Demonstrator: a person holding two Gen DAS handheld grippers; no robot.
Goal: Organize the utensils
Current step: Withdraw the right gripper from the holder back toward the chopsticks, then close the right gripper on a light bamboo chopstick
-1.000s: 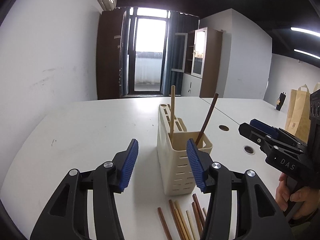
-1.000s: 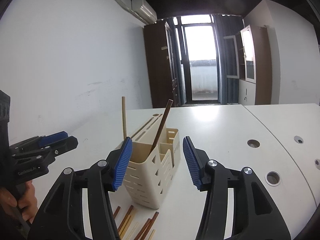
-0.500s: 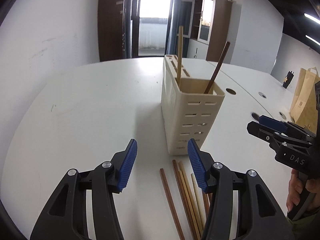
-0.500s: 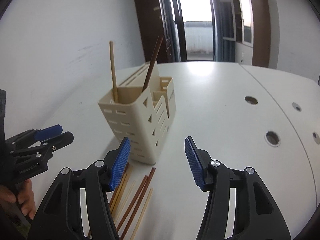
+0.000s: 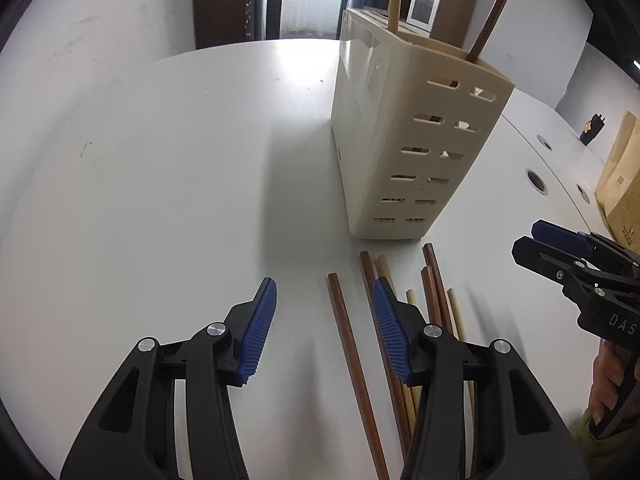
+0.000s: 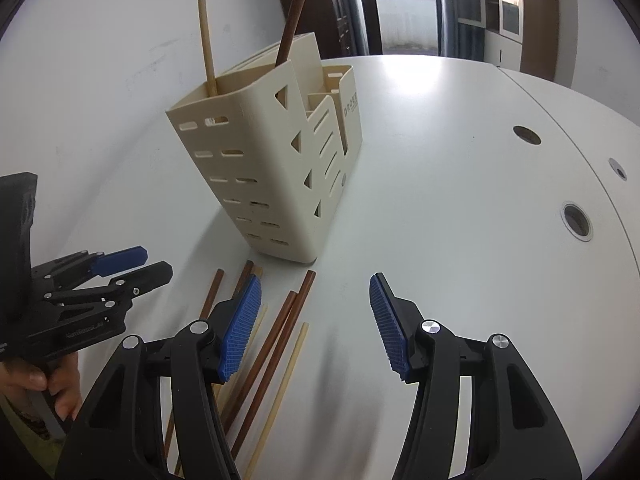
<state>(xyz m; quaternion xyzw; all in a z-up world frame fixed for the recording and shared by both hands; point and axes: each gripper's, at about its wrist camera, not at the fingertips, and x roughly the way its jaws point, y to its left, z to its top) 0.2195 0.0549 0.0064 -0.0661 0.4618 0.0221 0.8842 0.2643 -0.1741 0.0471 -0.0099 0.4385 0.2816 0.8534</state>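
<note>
A cream slotted utensil holder (image 5: 400,140) (image 6: 260,160) stands on the white table. One light chopstick (image 6: 206,36) and one dark chopstick (image 6: 294,16) stand in it. Several loose chopsticks (image 5: 436,292) (image 6: 280,332), dark and light, lie on the table in front of it. My left gripper (image 5: 324,280) hovers over the leftmost dark chopstick (image 5: 352,352); its jaws are closing a little and grip nothing. My right gripper (image 6: 315,278) is open and empty over the right edge of the pile. Each gripper also shows in the other's view, the right gripper (image 5: 560,252) and the left gripper (image 6: 120,268).
Round cable holes (image 6: 576,220) (image 6: 527,135) pierce the table on the right. A brown paper bag (image 5: 620,184) stands at the far right. A person's hand (image 6: 40,384) holds the left gripper's handle. A white wall runs behind the holder.
Both grippers have sunk and tipped downward toward the table. The holder has risen in both views and the loose chopsticks now lie under the fingers.
</note>
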